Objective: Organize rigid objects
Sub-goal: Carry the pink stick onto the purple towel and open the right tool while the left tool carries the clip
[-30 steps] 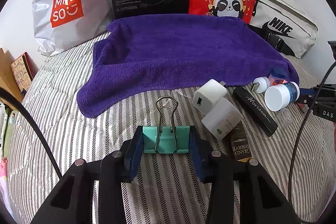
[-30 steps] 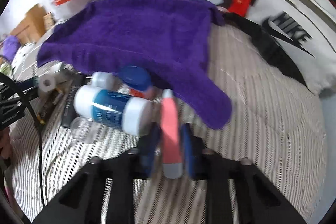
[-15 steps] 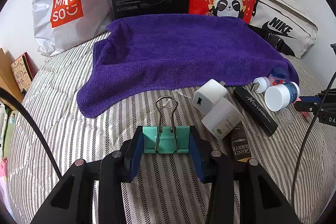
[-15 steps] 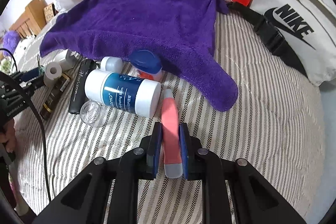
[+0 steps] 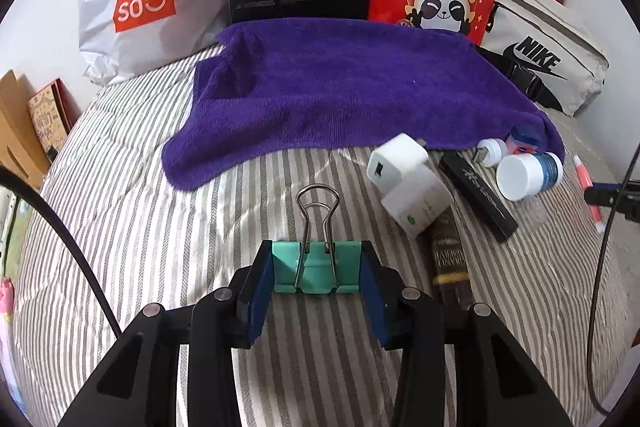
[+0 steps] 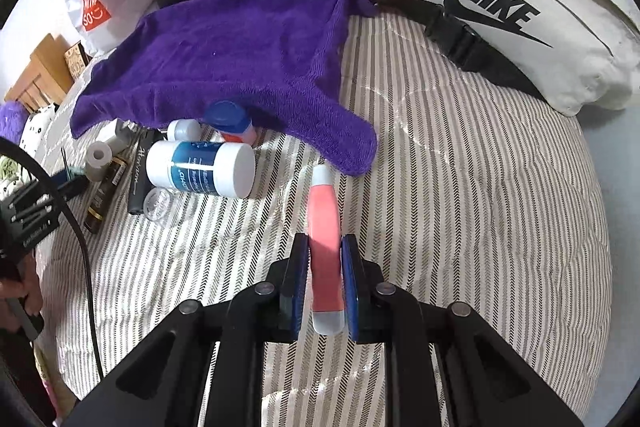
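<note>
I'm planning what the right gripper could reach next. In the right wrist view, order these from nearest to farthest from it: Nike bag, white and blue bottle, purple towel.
1. White and blue bottle, lying on its side, left of the right gripper.
2. Purple towel, its near corner just ahead, the rest spreading up-left.
3. Nike bag, far right, at the back.

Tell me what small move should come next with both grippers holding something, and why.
Probably carry the pink tube, clamped in the right gripper, forward onto the bare purple towel; the left gripper already grips the teal binder clip, and could follow.
</note>
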{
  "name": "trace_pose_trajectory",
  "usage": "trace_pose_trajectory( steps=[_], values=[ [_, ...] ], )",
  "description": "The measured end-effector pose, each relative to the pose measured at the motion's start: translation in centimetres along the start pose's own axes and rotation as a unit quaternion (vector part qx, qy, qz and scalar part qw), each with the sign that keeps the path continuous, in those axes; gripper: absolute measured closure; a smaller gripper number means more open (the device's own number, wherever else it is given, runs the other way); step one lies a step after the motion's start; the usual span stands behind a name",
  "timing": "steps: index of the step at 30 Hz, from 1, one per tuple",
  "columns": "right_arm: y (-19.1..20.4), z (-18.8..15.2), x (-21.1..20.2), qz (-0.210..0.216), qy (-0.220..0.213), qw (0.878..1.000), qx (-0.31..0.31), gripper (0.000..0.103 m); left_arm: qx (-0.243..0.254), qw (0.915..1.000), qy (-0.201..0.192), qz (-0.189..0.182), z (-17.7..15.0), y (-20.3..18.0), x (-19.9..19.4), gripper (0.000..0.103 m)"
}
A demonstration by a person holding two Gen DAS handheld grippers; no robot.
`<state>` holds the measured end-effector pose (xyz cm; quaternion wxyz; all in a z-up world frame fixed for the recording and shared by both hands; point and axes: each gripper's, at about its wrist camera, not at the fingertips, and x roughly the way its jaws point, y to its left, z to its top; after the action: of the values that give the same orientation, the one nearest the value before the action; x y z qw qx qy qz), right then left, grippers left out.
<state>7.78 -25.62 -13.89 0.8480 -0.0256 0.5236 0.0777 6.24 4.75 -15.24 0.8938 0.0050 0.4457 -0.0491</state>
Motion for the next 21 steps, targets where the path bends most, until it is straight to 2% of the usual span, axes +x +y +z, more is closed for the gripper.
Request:
trace_pose_trajectory(
  steps=[7,14,21],
  values=[
    [0.4,0.9,-1.0,0.019,-0.02,1.0,-0.002,0.087,-0.021,0.9998,-0.006,0.001,0.4,1.5,-1.8,0.064],
    [0.3,1.5,-1.6,0.036,-0.033,0.999,0.004,0.087,-0.022,0.9995,-0.024,0.002,2.1,2.2,-3.7,0.064],
    [0.2,3.0,-2.5,0.045,-0.047,0.998,0.007,0.087,-0.019,0.9992,-0.035,-0.004,4.2,2.2,-3.8,0.064]
  ],
)
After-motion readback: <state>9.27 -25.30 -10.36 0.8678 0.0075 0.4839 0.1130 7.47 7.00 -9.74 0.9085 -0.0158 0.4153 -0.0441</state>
